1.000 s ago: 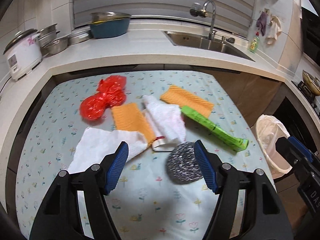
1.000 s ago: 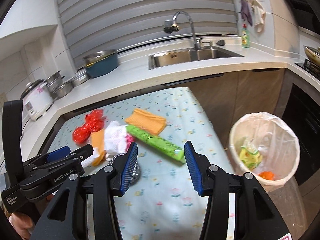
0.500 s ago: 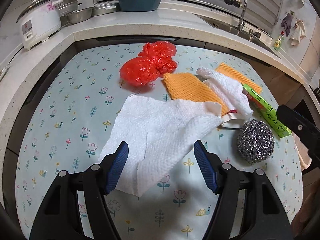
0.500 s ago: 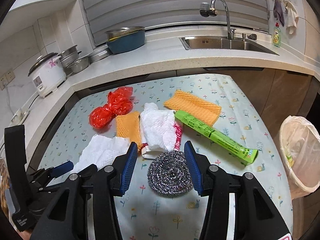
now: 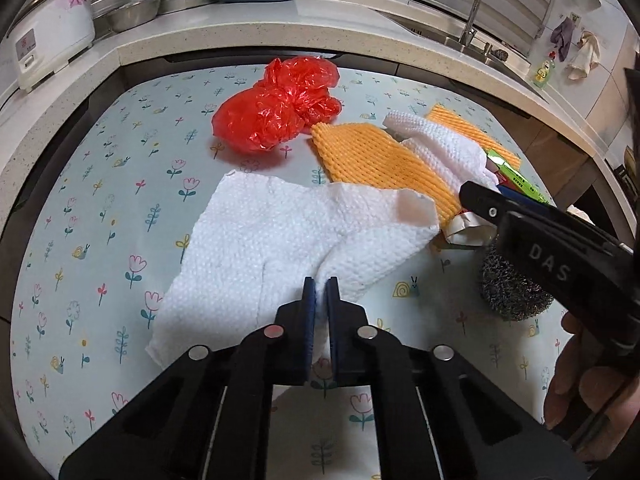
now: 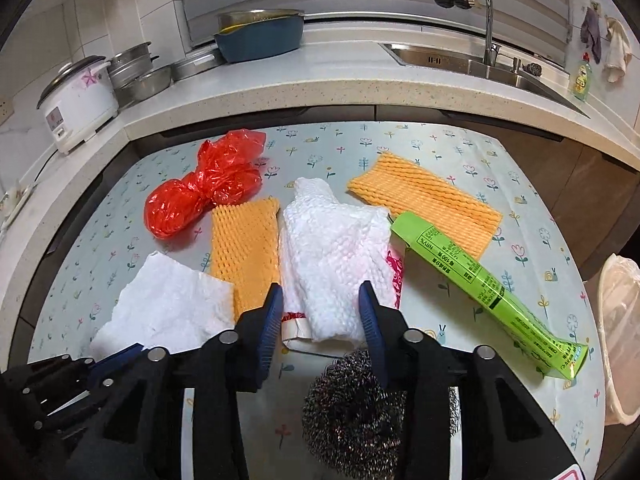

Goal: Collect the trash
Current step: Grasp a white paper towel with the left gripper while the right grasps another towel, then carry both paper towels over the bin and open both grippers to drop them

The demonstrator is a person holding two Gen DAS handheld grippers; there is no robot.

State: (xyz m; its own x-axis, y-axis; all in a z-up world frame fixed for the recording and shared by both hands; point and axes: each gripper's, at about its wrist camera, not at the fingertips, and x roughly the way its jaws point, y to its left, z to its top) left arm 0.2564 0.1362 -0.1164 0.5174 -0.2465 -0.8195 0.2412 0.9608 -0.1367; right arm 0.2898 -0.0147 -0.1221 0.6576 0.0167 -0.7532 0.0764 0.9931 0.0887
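Observation:
My left gripper (image 5: 319, 286) is shut on the near edge of a white paper towel (image 5: 276, 244) that lies on the flowered table. The towel also shows in the right wrist view (image 6: 168, 308). My right gripper (image 6: 320, 300) is open, its fingers either side of a white foam-net wrap (image 6: 332, 256) with a steel scourer (image 6: 352, 404) just below them. A red plastic bag (image 6: 204, 188), two orange foam nets (image 6: 246, 252) (image 6: 428, 200) and a green box (image 6: 484, 284) lie around them.
A lined trash bin (image 6: 620, 340) stands off the table's right edge. The counter behind holds a rice cooker (image 6: 76, 100), steel pots (image 6: 140, 76), a blue basin (image 6: 260, 36) and a sink with tap (image 6: 476, 20).
My left gripper moved down to the paper towel and shut on its edge. My right gripper moved forward, past the scourer, to the white foam-net wrap.

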